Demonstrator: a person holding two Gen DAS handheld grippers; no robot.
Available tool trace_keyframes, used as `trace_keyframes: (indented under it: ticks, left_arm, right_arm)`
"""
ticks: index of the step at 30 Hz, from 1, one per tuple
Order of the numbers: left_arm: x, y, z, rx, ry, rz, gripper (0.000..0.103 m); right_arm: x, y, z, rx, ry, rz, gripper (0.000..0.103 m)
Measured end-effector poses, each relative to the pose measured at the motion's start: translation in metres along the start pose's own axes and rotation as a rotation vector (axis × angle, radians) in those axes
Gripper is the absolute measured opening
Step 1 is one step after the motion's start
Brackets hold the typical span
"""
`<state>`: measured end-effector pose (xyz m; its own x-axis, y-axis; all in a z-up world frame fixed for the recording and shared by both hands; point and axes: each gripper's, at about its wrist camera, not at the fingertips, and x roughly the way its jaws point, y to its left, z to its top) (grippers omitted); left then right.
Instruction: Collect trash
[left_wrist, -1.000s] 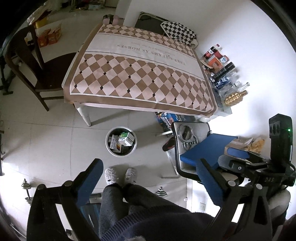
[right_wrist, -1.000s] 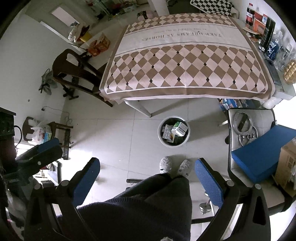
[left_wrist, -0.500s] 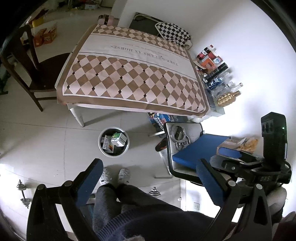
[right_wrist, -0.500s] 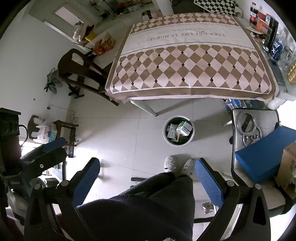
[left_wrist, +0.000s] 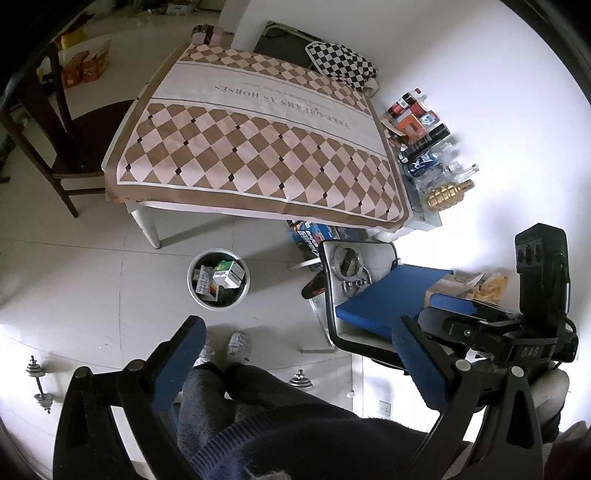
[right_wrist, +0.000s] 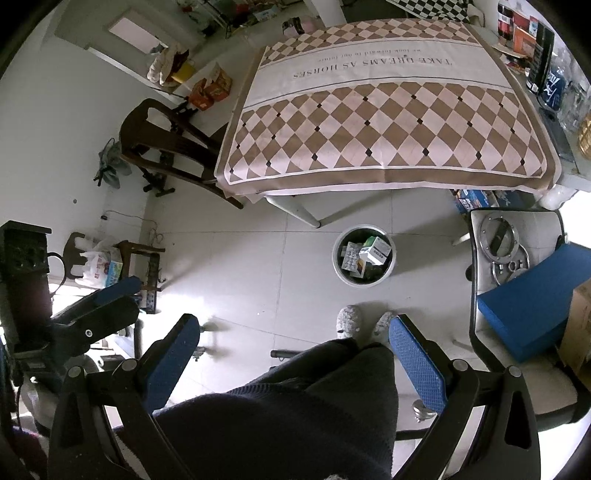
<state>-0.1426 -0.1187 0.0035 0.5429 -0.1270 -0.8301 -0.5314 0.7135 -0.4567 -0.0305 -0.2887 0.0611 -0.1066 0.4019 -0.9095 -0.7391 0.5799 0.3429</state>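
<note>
A round grey bin stands on the tiled floor in front of the table; it holds several small boxes and packets. It also shows in the right wrist view, with a white and green box on top. My left gripper is open and empty, high above the floor over the person's legs. My right gripper is open and empty, likewise held high. Each gripper shows at the edge of the other's view.
A table with a brown checked cloth stands beyond the bin. A dark wooden chair is at its left. An office chair with a blue pad is at the right. Bottles and boxes line the wall.
Both views have drifted a little: the bin and table sit slightly lower and to the right than half a second ago. Both grippers stay open and empty.
</note>
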Motion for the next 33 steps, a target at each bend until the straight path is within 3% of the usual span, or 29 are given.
trace_keyframes:
  ticks: [33]
  left_arm:
    - [0.004,-0.013,-0.001,-0.004,-0.006,-0.008,0.103]
  right_arm:
    - [-0.008,-0.005,-0.002,0.024,-0.012,0.029,0.103]
